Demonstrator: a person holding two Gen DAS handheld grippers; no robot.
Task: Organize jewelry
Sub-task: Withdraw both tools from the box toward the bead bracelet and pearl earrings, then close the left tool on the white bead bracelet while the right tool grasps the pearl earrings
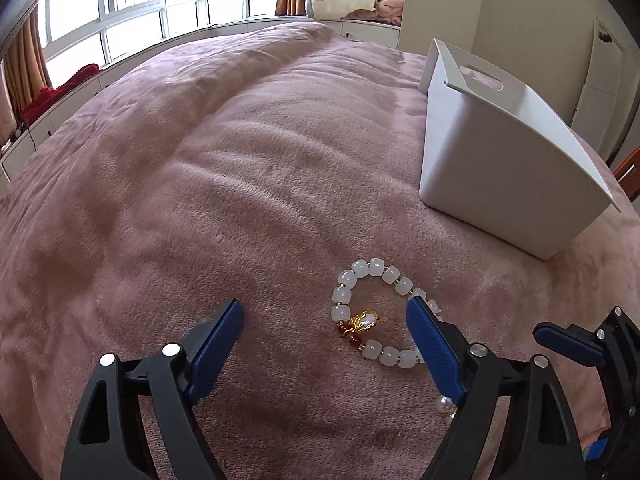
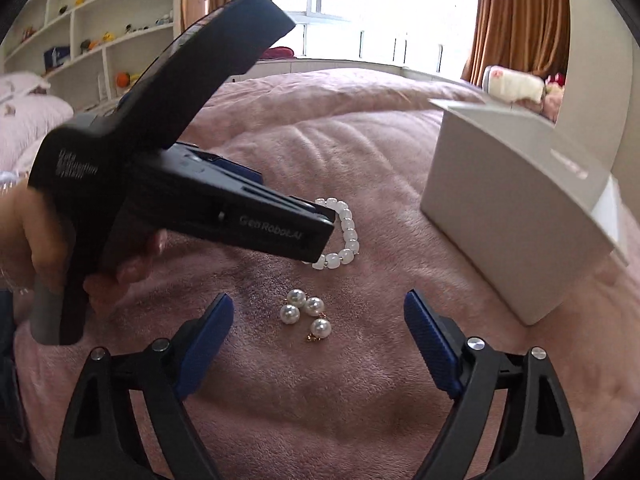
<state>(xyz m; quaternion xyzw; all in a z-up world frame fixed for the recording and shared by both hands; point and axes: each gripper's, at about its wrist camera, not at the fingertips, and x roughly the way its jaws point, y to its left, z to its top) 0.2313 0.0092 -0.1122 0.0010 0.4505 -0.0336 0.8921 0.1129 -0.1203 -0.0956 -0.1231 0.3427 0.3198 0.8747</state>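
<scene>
A white bead bracelet with a gold charm and red beads lies on the pink blanket. My left gripper is open just above it, its right finger over the bracelet's right side. The bracelet also shows in the right wrist view, partly hidden by the left gripper's body. Several pearl earrings lie in a cluster between the fingers of my open right gripper. One pearl shows beside the left gripper's right finger. A white storage box stands at the right, open at the top.
The pink blanket covers a bed. The box also shows at the right of the right wrist view. Windows and curtains stand behind the bed, shelves at the far left. My right gripper's finger shows at the left view's right edge.
</scene>
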